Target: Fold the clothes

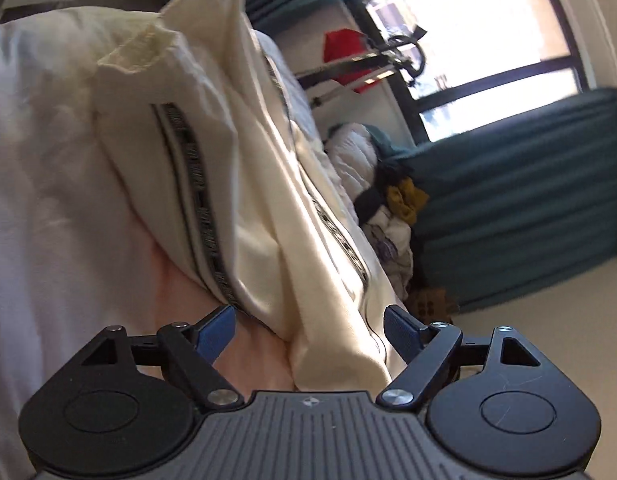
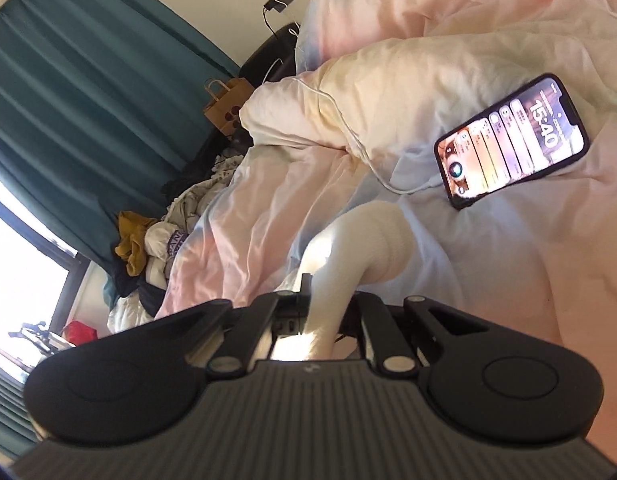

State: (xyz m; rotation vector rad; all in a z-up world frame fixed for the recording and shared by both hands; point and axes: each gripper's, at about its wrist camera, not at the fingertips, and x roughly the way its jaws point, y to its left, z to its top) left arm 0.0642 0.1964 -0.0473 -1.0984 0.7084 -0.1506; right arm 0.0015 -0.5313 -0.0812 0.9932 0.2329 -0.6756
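A cream garment with black patterned stripes lies bunched on the pale pink bedding in the left wrist view. Its lower fold reaches in between the blue pads of my left gripper, which stands open without pressing on it. In the right wrist view my right gripper is shut on a strip of white cloth. The cloth rises from the closed jaws and curves down onto the bedding. The right fingertips are mostly hidden by the cloth.
A lit phone on a white charging cable lies on the bed. A pile of other clothes sits at the bed's edge by a paper bag. Teal curtains and a bright window lie beyond.
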